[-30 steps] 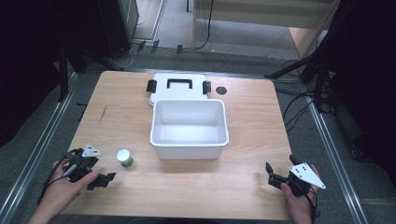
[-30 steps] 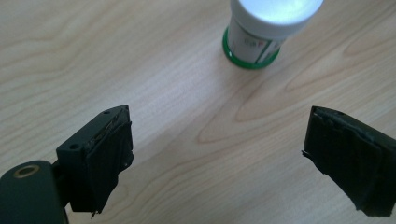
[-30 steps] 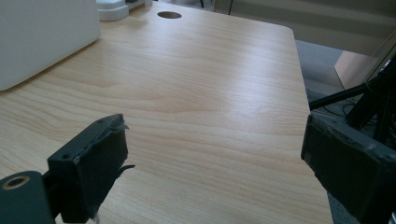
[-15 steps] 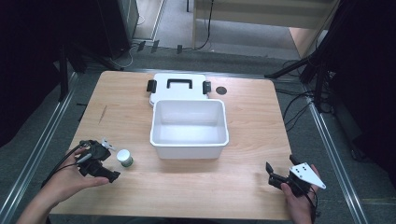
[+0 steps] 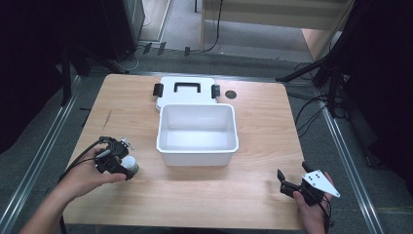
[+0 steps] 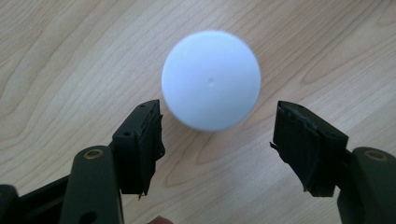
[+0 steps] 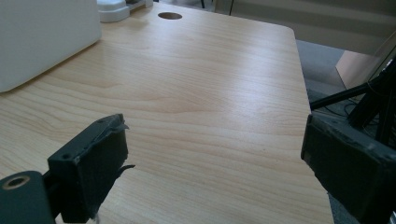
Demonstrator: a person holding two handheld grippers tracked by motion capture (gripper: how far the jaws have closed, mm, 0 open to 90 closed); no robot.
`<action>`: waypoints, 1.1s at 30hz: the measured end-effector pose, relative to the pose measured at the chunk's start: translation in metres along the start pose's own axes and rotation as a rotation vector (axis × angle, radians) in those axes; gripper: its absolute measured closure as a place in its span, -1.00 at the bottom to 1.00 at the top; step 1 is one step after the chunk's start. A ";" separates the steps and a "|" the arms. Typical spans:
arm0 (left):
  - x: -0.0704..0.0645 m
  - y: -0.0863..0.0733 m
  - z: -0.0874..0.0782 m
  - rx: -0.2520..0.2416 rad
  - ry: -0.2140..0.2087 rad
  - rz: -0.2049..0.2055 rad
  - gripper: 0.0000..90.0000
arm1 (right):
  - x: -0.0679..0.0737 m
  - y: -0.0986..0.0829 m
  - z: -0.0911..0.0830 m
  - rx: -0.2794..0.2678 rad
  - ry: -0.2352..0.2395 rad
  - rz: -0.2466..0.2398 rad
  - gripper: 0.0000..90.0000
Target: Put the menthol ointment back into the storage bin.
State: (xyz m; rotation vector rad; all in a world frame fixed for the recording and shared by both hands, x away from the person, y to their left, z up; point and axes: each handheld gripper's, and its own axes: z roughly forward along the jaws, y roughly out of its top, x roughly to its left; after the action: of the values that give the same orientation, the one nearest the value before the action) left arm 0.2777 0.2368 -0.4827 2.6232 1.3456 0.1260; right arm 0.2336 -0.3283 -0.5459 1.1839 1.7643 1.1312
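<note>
- White ball [image 6: 211,79] lying on the wooden worktop [image 5: 263,126], lower left of the high view, just left of the white bin [image 5: 197,127].
- Seen round and smooth in the left gripper view, upper centre of the frame, with a tiny dimple on top.
- Step in hand, as judged: approach for a grasp on the ball [image 5: 129,164]; not yet gripped.
- Left tongs [image 6: 217,140] wide apart, one jaw at each lower side of the ball; left jaw close to its edge, contact not certain; right jaw clearly apart from it.
- Next move, as judged: push a little further so the jaws straddle the widest part, then close gently; likely to roll away if nudged off centre.
- Likely destination: the open bin, empty inside; lid [image 5: 185,89] with black handle lying behind it, upper centre of the high view.
- Right tongs [image 5: 284,181] at lower right of the high view, jaws spread wide, holding nothing, touching nothing.
</note>
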 end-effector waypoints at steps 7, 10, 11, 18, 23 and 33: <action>0.002 0.011 0.003 0.014 -0.003 0.016 -0.04 | 0.000 0.000 0.000 -0.001 0.001 0.001 -0.84; 0.006 0.014 0.003 0.017 -0.020 0.005 -0.02 | 0.000 0.000 0.000 -0.001 0.001 0.000 -0.84; 0.008 0.015 0.003 0.018 -0.021 0.004 -0.02 | 0.000 0.000 0.000 -0.001 0.001 -0.001 -0.84; 0.008 0.022 0.008 0.038 -0.026 -0.020 0.09 | 0.000 0.000 0.000 -0.001 0.001 0.000 -0.84; 0.007 0.024 0.009 0.055 -0.015 -0.004 0.12 | 0.000 0.000 0.000 -0.001 0.002 0.000 -0.84; 0.005 0.030 -0.008 0.076 -0.003 0.036 0.13 | 0.000 0.000 0.000 -0.001 0.002 0.000 -0.84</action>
State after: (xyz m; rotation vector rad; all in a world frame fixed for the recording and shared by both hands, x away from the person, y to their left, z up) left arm 0.3032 0.2252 -0.4687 2.7098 1.3272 0.0779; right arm 0.2335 -0.3285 -0.5459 1.1830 1.7645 1.1334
